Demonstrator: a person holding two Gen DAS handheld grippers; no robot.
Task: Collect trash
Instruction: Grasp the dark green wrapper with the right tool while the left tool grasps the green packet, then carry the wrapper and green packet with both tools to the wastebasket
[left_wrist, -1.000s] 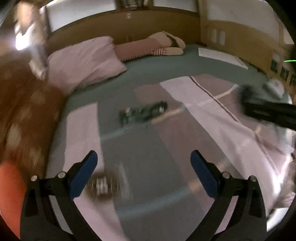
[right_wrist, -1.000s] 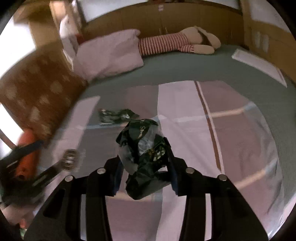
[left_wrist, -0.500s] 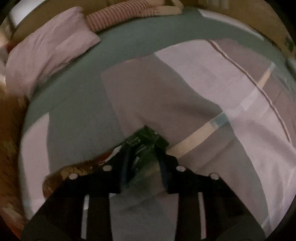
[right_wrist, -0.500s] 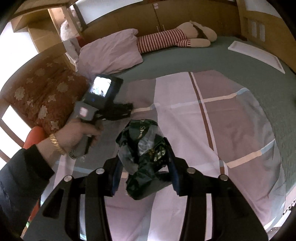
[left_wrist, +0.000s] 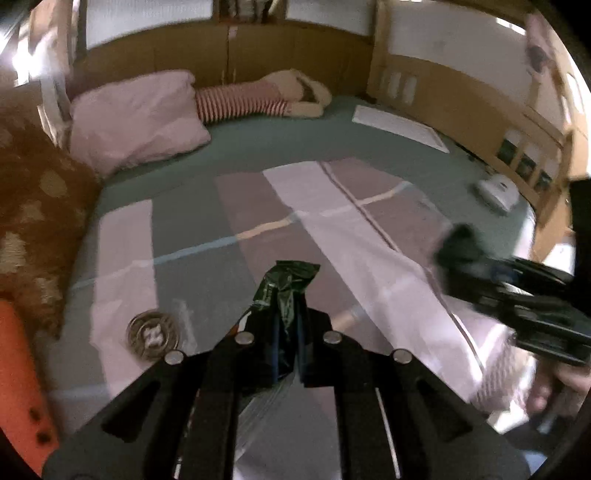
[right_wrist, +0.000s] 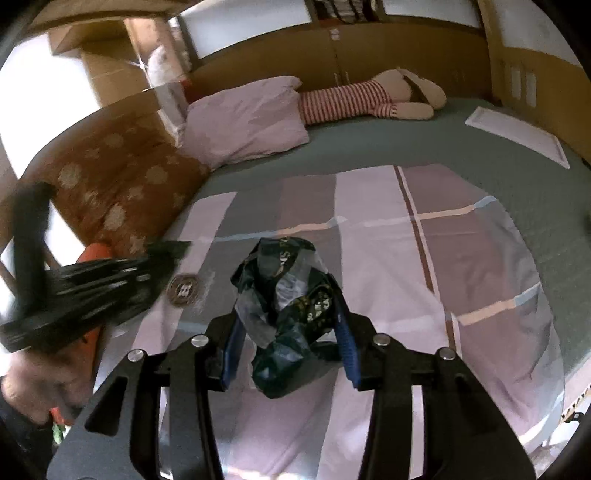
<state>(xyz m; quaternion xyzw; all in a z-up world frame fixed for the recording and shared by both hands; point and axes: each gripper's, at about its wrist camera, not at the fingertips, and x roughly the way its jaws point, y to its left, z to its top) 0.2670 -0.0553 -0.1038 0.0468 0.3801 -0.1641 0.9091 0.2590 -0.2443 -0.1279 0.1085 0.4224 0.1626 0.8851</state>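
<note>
My left gripper (left_wrist: 287, 332) is shut on a dark green snack wrapper (left_wrist: 286, 286) and holds it above the bed. My right gripper (right_wrist: 286, 332) is shut on a crumpled dark green and clear plastic bag (right_wrist: 286, 295), also lifted over the quilt. A round metallic wrapper or lid (left_wrist: 153, 335) lies on the quilt to the left; it also shows in the right wrist view (right_wrist: 183, 290). The left gripper appears blurred in the right wrist view (right_wrist: 92, 291), and the right gripper shows at the right in the left wrist view (left_wrist: 517, 295).
A checked quilt (left_wrist: 332, 221) covers a green bed (right_wrist: 424, 144). A pink pillow (left_wrist: 136, 118), a striped stuffed toy (left_wrist: 258, 98), a white paper (left_wrist: 399, 127) and a white device (left_wrist: 498, 192) lie farther off. A brown patterned cushion (right_wrist: 110, 184) and an orange object (left_wrist: 18, 369) are at the left.
My left gripper went down to the green wrapper, shut on it and has lifted it off the quilt. The right gripper keeps its hold on the plastic bag.
</note>
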